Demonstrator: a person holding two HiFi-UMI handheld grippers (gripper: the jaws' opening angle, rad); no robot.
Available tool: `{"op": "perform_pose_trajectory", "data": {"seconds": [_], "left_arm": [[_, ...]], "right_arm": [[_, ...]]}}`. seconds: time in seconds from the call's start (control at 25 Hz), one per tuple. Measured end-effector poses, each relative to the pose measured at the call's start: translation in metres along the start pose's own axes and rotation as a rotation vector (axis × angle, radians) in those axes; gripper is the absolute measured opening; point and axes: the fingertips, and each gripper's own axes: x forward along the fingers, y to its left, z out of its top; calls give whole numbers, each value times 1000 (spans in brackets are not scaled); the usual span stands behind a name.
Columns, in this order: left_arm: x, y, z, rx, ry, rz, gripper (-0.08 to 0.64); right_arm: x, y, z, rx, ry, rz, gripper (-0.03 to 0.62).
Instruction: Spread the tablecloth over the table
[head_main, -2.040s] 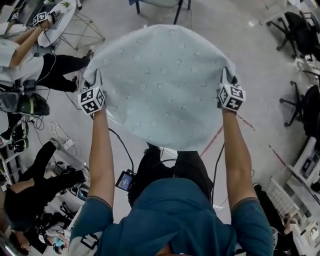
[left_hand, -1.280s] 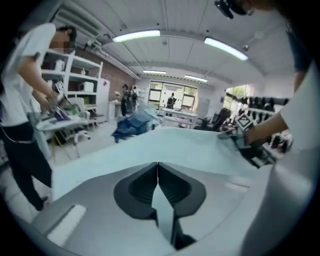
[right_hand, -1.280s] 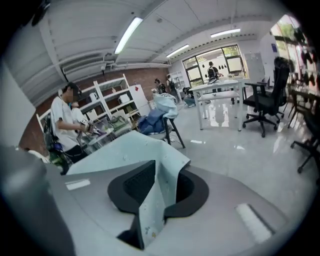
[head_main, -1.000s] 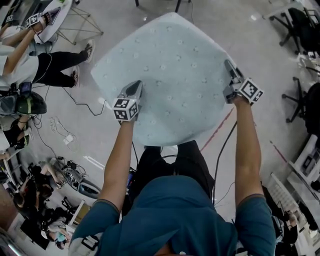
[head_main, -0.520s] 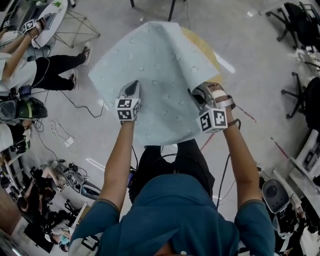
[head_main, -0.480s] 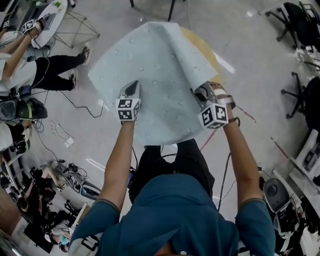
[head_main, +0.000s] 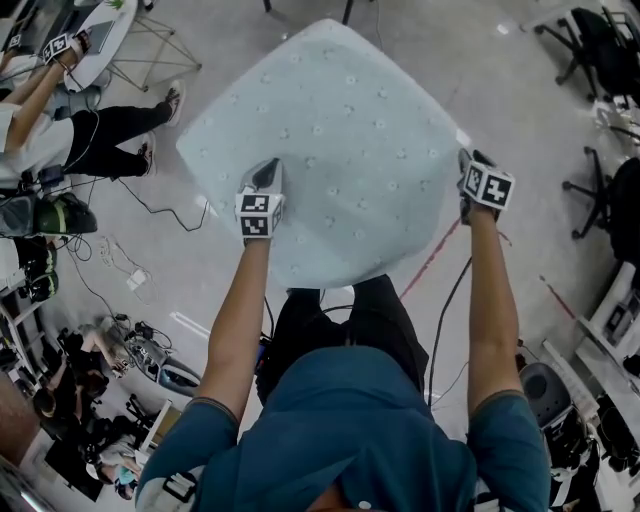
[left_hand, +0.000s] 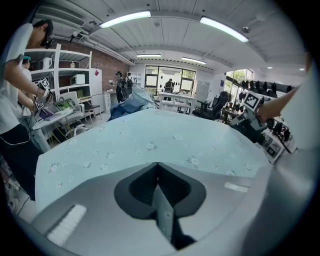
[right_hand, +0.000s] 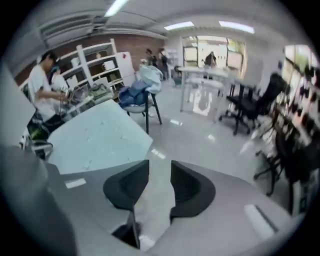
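Tablecloth corner no longer folded back, flat again; right gripper out at its edge, jaws just opening, empty.

Both arms stretched forward, left gripper jaws together, right gripper jaws just opening wider, empty

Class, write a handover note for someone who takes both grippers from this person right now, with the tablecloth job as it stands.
Left gripper: shut, with its tip over the near left part of the tablecloth. No fold of cloth shows between its jaws.
Right gripper: open, and its jaws have just been opening. Only floor shows between them. It is at the cloth's right edge and holds nothing.
Tablecloth: pale blue with a small flower print, lying flat. No bare table top shows.
Done: the cloth is laid out and the right side is released.
Left: lift the left gripper away. Probably check that the overhang is even, which these views do not show all round.
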Motion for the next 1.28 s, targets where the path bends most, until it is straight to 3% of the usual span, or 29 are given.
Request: {"op": "perform_pose_trajectory", "data": {"seconds": [0.08, 0.16, 0.24, 0.32, 0.48, 0.68, 0.84, 0.92, 1.12, 1.28], "left_arm": [[1, 1, 0, 2, 4, 5, 0], [0, 4, 2, 3, 0, 19, 0], [0, 5, 3, -2, -3, 35, 0], [2, 5, 3, -3, 0, 38, 0], [5, 4, 2, 28, 6, 29, 0], [8, -1, -4, 94, 32, 17, 0], [6, -12, -12, 103, 70, -65, 0], [-2, -16, -10, 109, 68, -86, 0], [-47, -42, 13, 200, 9, -137, 0], [-84, -52, 26, 227, -51, -183, 0]], "right_arm": [[-22, 26, 21, -164, -119, -43, 123], [-32, 81, 23, -279, -194, 58, 120], [-28, 133, 2, -363, -185, 175, 111], [-16, 166, -29, -399, -113, 246, 105], [6, 180, -61, -376, -32, 205, 23], [8, 179, -63, -355, -56, 164, 23], [6, 179, -66, -305, 12, 155, 23], [-6, 184, -56, -263, -11, 167, 23], [-63, 199, -42, -266, -85, 197, 23], [-109, 224, -29, -241, -159, 248, 23]]}}
